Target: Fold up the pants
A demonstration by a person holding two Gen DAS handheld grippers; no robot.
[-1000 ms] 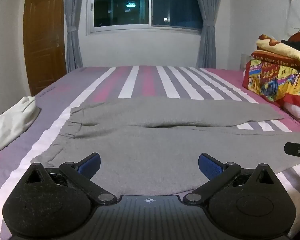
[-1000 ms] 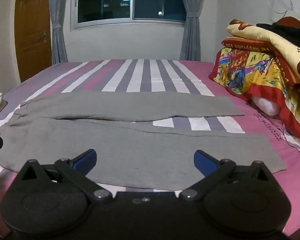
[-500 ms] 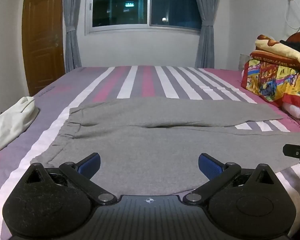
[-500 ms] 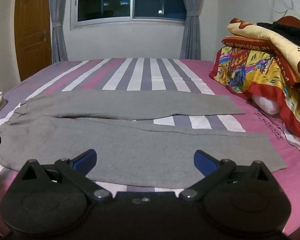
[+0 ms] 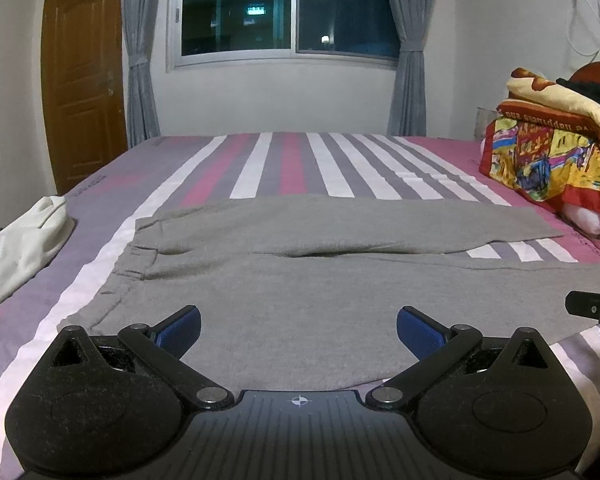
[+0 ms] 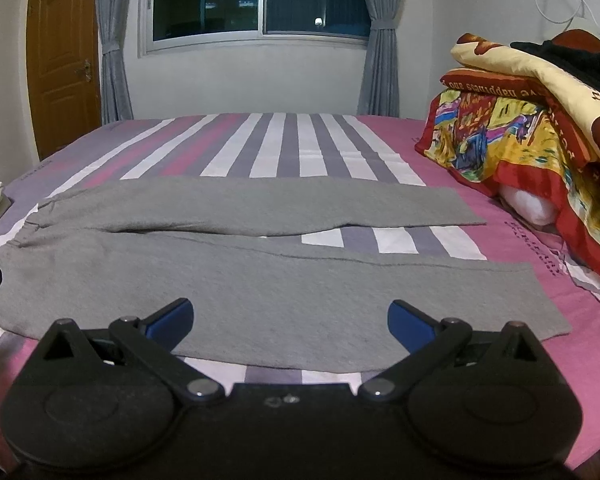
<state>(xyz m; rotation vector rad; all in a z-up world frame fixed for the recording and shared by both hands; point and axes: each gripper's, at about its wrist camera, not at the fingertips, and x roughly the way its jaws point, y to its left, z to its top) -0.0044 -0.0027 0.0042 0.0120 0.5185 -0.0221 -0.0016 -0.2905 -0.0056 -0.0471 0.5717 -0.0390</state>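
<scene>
Grey pants (image 5: 300, 280) lie flat across the striped bed, waistband to the left, both legs running right; they also show in the right wrist view (image 6: 260, 276). My left gripper (image 5: 299, 326) is open and empty, above the near edge of the pants by the waist end. My right gripper (image 6: 289, 320) is open and empty, above the near leg's front edge, towards the cuffs. The right gripper's tip shows at the right edge of the left wrist view (image 5: 592, 310).
A pile of colourful blankets (image 6: 520, 128) stands at the bed's right side. A white cloth (image 5: 16, 244) lies at the left edge. The striped sheet (image 5: 284, 164) stretches behind the pants to the window wall.
Both grippers have drifted very slightly; the view has barely shifted. The pants have not moved and both grippers stay open.
</scene>
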